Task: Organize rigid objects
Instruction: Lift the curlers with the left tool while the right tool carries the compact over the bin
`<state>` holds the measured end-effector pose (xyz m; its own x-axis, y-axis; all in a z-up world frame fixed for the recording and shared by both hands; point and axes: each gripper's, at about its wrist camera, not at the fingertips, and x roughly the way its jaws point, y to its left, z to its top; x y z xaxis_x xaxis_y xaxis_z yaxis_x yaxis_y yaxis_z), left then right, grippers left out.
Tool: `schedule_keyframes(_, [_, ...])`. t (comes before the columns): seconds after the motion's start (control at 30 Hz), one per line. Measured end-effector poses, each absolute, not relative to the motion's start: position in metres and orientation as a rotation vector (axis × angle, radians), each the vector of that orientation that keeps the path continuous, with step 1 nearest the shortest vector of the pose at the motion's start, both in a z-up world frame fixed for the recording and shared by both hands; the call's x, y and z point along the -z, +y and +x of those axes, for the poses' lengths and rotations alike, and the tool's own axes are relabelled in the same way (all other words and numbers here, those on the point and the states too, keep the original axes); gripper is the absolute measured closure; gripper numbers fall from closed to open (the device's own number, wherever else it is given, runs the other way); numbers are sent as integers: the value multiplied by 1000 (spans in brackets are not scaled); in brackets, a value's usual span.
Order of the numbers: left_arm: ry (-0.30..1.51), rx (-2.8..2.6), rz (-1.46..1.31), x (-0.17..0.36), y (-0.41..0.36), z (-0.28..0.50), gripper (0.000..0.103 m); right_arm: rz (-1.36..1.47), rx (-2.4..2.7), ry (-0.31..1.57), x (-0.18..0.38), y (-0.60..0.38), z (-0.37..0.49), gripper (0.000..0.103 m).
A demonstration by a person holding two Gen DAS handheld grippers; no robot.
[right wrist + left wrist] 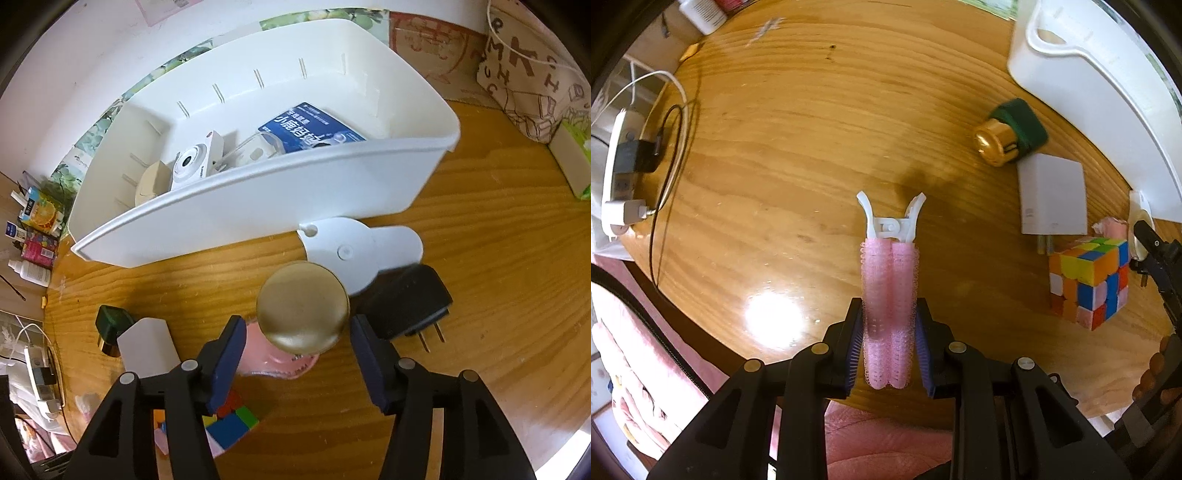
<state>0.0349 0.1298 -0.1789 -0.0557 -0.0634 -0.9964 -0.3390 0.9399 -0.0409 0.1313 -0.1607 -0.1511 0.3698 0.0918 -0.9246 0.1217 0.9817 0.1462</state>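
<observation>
My left gripper (889,339) is shut on a pink hair-roller clip (889,295) with white plastic handles, held just above the wooden table (798,147). My right gripper (295,354) is open, its fingers on either side of a pink bottle with a round gold cap (303,306), not pressing it. A white bin (258,199) behind it holds a white camera (192,162), a blue box (306,127) and other items. A colour cube (1089,280) shows right of the left gripper and under the right gripper (232,421).
A white charger (1052,195) and a green bottle with a gold cap (1008,136) lie beside the bin (1082,74). A black plug adapter (410,306) and a white plastic disc (351,251) sit near the right gripper. A power strip with cables (624,173) lies at the table's left edge.
</observation>
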Motion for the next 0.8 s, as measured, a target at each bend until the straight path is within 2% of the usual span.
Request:
schedule_keyframes(0.3, [1614, -260, -316, 175, 155, 27, 75, 154, 54, 1198, 159, -155, 143, 43])
schedule_keyframes(0.4, [1607, -259, -305, 171, 157, 25, 75, 143, 63, 1201, 162, -151, 147, 47])
schedule_keyframes(0.8, [1556, -256, -280, 138, 137, 45, 75, 176, 45, 1160, 147, -164, 131, 48])
